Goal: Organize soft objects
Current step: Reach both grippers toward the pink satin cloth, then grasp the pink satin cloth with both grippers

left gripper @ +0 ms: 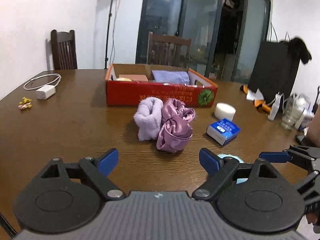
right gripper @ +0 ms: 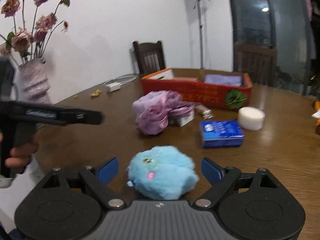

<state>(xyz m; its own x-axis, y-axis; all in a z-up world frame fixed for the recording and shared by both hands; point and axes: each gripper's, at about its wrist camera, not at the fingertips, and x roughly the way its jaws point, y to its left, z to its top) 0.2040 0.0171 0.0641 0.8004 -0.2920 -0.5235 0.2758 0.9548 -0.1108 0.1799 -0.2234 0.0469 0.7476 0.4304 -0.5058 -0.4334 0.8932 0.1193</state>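
Observation:
My right gripper (right gripper: 160, 170) is open, low over the wooden table (right gripper: 270, 160). A fluffy blue plush (right gripper: 166, 178) lies between its blue pads (right gripper: 108, 170), which do not press on it. My left gripper (left gripper: 158, 160) is open and holds nothing. Ahead of it lie a rolled lilac fluffy towel (left gripper: 149, 118) and a bunched pink satin cloth (left gripper: 176, 130), touching each other. Behind them stands an open red cardboard box (left gripper: 160, 94) with a folded purple towel (left gripper: 171, 77) inside. The right wrist view shows my left gripper (right gripper: 99, 118) from the side, held by a hand (right gripper: 20, 154).
A small blue box (left gripper: 223, 131) and a white cylinder (left gripper: 225, 111) sit right of the cloths. A white charger with its cable (left gripper: 45, 93) lies far left. A vase of roses (right gripper: 34, 82) stands at the left edge. Chairs (left gripper: 64, 50) stand behind the table. Clutter (left gripper: 290, 112) fills the right side.

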